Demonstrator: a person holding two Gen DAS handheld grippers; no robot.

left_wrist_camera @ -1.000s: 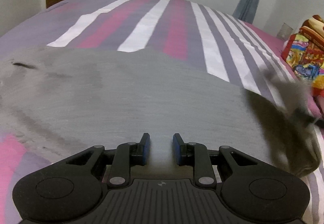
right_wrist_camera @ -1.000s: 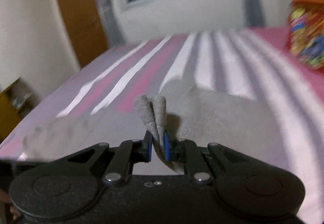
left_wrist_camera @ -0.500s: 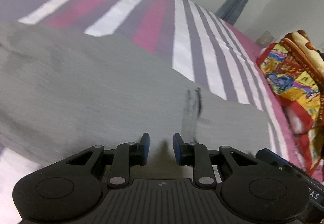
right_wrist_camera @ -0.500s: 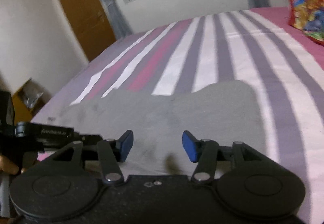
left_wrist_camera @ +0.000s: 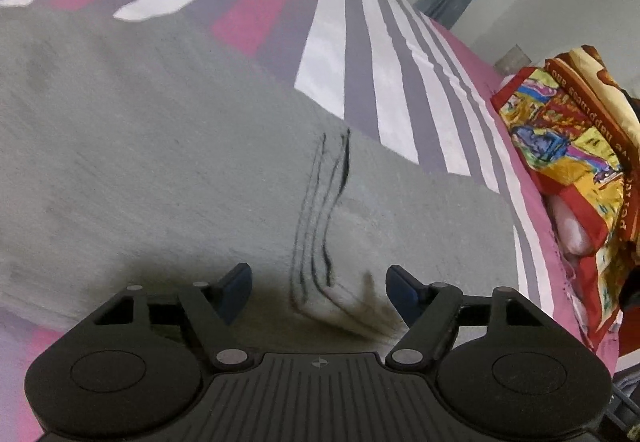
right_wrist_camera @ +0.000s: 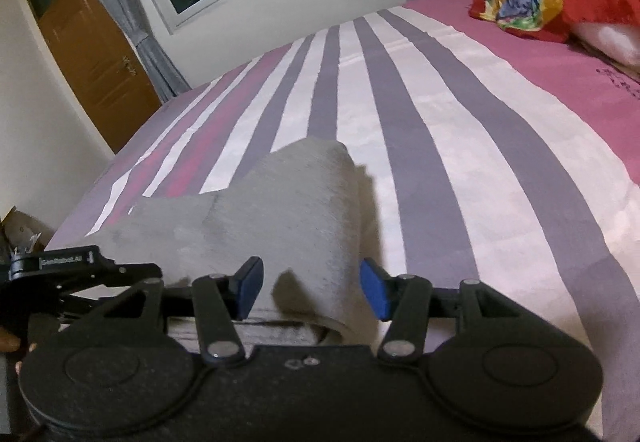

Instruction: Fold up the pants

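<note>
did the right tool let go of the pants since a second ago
Yes. The right tool was pinched on a raised fold of the grey pants; now it stands open and the cloth lies flat on the striped bedsheet.

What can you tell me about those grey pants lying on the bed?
The grey pants look like soft, fleecy knit fabric, spread mostly flat on the striped bedsheet. Dark wavy edge lines show layers stacked where the cloth is folded over. In the right wrist view one folded corner humps up off the sheet. The left gripper is opening above the fold; the right gripper is open, neither pinching the fabric.
</note>
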